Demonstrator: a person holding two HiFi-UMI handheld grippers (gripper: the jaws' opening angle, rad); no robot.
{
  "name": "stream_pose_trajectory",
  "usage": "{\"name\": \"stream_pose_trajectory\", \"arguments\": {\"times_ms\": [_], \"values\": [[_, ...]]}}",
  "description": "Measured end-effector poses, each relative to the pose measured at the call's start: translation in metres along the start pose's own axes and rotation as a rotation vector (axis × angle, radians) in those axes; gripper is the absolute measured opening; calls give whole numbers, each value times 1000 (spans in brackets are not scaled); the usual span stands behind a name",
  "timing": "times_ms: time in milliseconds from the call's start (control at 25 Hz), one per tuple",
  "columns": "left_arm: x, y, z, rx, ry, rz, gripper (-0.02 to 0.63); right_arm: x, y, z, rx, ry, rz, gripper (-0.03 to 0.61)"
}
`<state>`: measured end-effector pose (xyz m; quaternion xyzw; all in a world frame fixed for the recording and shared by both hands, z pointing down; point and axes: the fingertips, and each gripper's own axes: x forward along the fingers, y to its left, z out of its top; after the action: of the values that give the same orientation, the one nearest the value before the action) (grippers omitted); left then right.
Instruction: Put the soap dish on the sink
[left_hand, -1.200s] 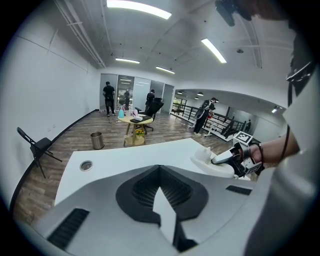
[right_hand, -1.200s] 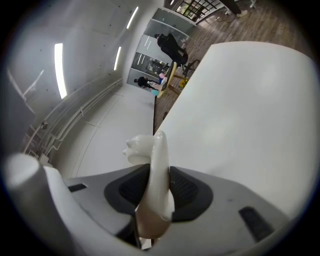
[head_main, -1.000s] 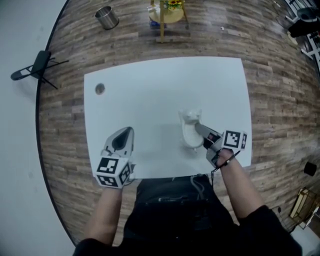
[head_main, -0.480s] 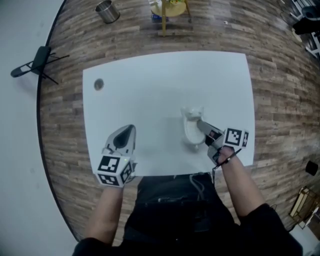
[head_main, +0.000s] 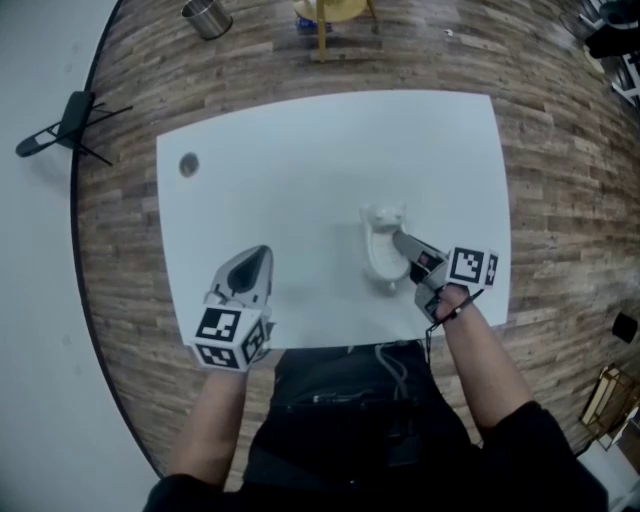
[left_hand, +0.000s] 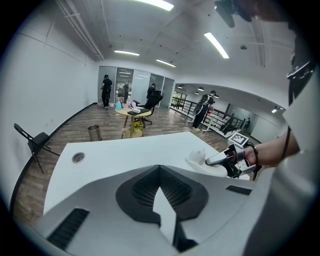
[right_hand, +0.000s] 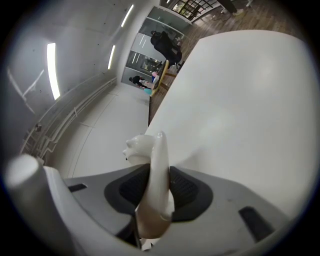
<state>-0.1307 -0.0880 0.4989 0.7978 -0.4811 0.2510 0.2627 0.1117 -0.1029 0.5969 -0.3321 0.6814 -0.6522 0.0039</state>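
Observation:
The soap dish is white and glossy, with a small moulded figure at its far end. It hangs over the white table, right of the middle. My right gripper is shut on its near rim. In the right gripper view the soap dish stands on edge between the pads of the right gripper. Whether it touches the table I cannot tell. My left gripper hovers over the table's near left part, shut and holding nothing. The left gripper looks across at the dish.
A round grommet hole sits in the table's far left corner. On the wood floor beyond stand a metal bin, a folded black chair and a small yellow table. People stand far off.
Both grippers have sunk a little toward the table. The right one still holds the soap dish in the same grip, and the left one stays shut.

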Motion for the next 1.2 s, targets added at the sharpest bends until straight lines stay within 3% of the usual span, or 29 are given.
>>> {"name": "stream_pose_trajectory", "arguments": {"times_ms": [280,1200], "values": [[5,-4,-1,5,9,-6,-11,-1,-12,-4,20,10,-46,127],[-2,-2,-14,-21,13,20,-11,8,-27,-12,38,26,-64,127]]}}
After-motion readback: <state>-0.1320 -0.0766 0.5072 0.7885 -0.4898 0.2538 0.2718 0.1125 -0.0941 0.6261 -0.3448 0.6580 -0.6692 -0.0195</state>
